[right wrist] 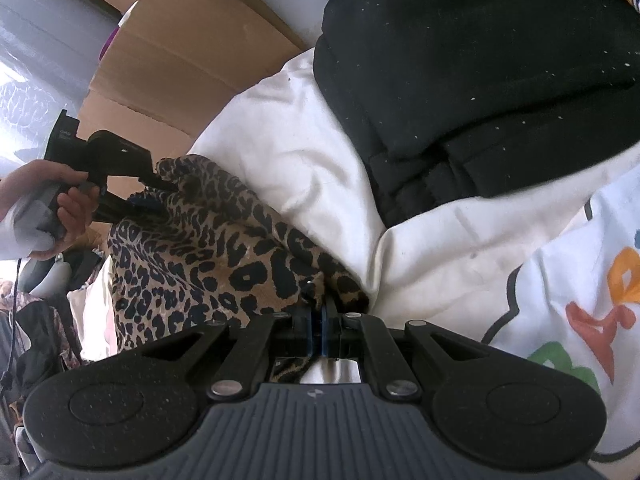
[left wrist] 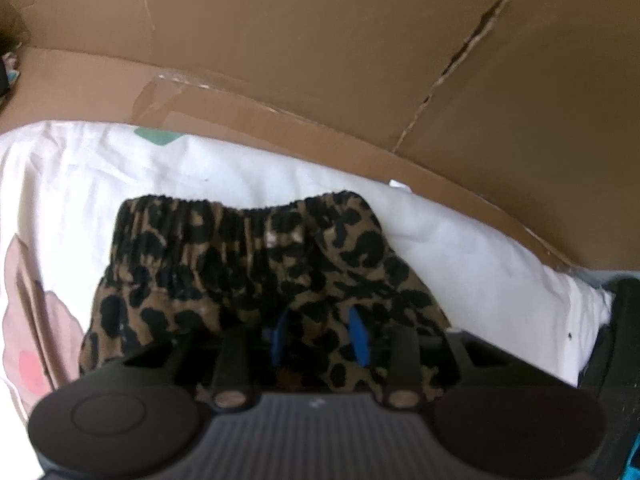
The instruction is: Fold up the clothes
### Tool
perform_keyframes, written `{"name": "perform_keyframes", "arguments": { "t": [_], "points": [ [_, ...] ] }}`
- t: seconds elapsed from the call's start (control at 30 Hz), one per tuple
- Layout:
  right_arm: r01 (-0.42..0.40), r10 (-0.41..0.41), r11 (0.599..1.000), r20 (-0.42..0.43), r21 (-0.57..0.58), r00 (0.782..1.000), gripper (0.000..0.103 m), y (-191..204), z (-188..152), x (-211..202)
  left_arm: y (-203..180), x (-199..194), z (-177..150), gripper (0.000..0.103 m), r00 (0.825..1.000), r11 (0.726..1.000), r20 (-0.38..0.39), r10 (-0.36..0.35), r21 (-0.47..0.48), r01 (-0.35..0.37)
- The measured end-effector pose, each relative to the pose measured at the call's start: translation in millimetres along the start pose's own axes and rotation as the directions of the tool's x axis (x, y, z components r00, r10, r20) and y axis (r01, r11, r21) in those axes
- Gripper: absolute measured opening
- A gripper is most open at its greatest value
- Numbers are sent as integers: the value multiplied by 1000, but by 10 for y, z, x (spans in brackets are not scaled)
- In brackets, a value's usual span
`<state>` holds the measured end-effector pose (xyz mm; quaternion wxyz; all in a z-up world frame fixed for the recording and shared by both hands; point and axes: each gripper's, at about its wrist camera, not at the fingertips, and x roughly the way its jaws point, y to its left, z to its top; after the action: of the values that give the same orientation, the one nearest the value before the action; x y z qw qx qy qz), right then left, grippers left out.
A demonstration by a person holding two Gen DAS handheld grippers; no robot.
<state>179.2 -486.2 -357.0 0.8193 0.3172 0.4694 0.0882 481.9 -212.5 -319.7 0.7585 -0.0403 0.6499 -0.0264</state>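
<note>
Leopard-print shorts (right wrist: pixel 208 256) lie on the white bedding (right wrist: pixel 288 140), waistband toward the cardboard box (left wrist: pixel 320 60). Right gripper (right wrist: pixel 320 304) is clenched on one edge; left gripper (left wrist: pixel 320 336) straddles cloth, grip uncertain. Advice: keep fabric taut, align edges, then lower evenly.

You have open white bedding (left wrist: pixel 460 240) to the right of the leopard-print garment (left wrist: pixel 248 264). A cardboard wall (left wrist: pixel 320 60) closes off the upper frame. In the right wrist view, a black folded pile (right wrist: pixel 480 80) blocks the upper right.
</note>
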Motion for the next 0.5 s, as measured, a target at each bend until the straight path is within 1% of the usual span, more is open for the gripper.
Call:
{"name": "perform_keyframes", "arguments": {
  "t": [0.17,0.23,0.27,0.3,0.4,0.43,0.5],
  "points": [
    [-2,2,1000,0,-2,1000,4,-13,20,-9,-73,23,-27,38,999,999,20,35,-18,-35],
    [1,-1,1000,3,-9,1000,4,-6,10,-7,-75,1,-49,32,999,999,30,44,-20,-43],
    [3,-3,1000,6,-16,1000,4,1,4,-9,-57,-16,-58,18,998,998,33,51,-25,-50],
    [5,-5,1000,9,-21,1000,3,8,-1,-10,-23,-38,-67,11,998,998,33,50,-38,-49],
    [2,-2,1000,21,-20,1000,3,20,-10,-39,91,-156,-94,5,999,998,37,3,-68,-1],
    [0,0,1000,26,-20,1000,3,24,-13,-53,106,-222,-104,5,999,998,47,-8,-59,11],
    [8,-9,1000,51,25,999,3,32,-12,-79,105,-366,-124,4,997,999,67,-31,-37,34]
  ]
}}
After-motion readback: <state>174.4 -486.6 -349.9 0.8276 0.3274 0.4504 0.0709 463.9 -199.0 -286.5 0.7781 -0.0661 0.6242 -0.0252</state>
